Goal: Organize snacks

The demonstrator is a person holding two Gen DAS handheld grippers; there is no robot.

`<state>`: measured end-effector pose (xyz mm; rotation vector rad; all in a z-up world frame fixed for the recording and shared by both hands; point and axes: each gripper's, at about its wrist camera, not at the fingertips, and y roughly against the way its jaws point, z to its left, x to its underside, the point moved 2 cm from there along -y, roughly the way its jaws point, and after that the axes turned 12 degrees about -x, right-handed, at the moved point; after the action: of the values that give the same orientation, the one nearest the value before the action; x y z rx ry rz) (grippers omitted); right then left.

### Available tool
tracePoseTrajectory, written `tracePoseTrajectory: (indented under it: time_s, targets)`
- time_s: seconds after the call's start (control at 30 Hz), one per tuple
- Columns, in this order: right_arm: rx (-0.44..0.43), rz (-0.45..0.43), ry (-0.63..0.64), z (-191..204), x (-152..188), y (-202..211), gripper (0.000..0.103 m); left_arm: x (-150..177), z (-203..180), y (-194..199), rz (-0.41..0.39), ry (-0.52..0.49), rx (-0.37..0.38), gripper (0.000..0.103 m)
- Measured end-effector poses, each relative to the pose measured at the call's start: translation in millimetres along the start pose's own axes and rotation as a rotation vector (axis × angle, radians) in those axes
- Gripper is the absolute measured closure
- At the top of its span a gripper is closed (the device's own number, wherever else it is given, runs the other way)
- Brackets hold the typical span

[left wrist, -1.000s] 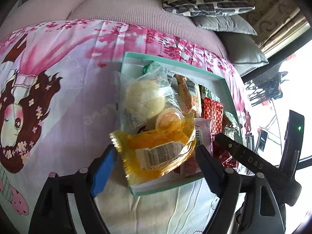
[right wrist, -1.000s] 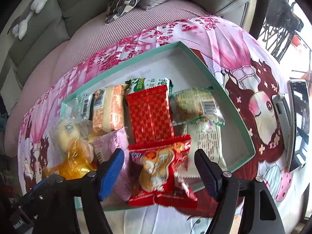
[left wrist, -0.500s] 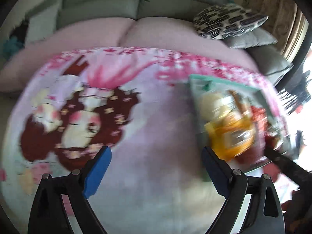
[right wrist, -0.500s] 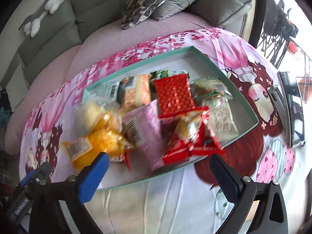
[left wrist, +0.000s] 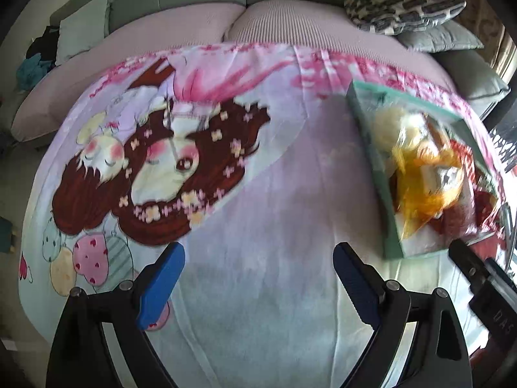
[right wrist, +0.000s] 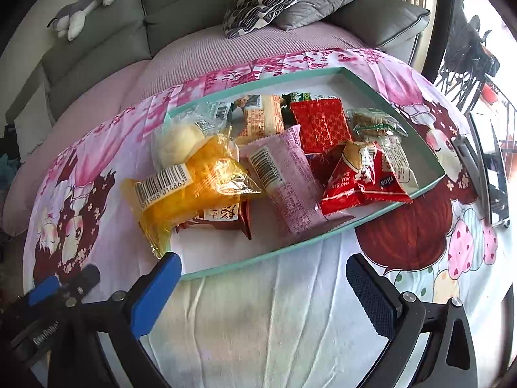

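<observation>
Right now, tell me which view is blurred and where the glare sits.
Left wrist view: motion blur smears the tray and yellow snack packet; the right edge is blown out by window light. Right wrist view: sharp, barcodes readable on the yellow snack packet; overexposed at upper right; fisheye bends the tray rim.

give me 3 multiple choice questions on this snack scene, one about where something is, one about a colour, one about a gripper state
1. Where does the yellow snack bag lie?
A. at the tray's left end, hanging over its edge
B. on the sofa cushion
C. between the right gripper's fingers

2. What colour is the rim of the tray?
A. black
B. teal green
C. orange

3. How is the right gripper?
A. shut on a red packet
B. shut on the tray rim
C. open and holding nothing

Answers: 1 A, the bag overlaps the tray's left edge in the right wrist view. 2 B, the thin border around the snacks is teal. 3 C, its blue fingers stand wide apart over bare cloth, short of the tray.
</observation>
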<state>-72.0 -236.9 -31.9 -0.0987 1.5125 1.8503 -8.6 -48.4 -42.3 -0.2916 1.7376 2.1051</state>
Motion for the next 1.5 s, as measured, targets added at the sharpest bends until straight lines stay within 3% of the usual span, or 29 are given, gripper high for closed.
tracePoseTrajectory:
  time_s: [0.17, 0.73, 1.5]
  targets:
    - [0.019, -0.011, 0.027, 0.2, 2.4, -0.7, 0.000, 6.8, -2.9, -3.6, 0.020, -0.026, -0.033, 0.010]
    - [0.094, -0.071, 0.114, 1.0, -1.7, 6.1, 0.000, 4.0, -4.4, 4.0, 0.020, -0.027, -0.002, 0.010]
    - [0.086, -0.058, 0.117, 0.1, -0.9, 3.9, 0.000, 4.5, -3.1, 1.6, 0.031, -0.019, -0.006, 0.010]
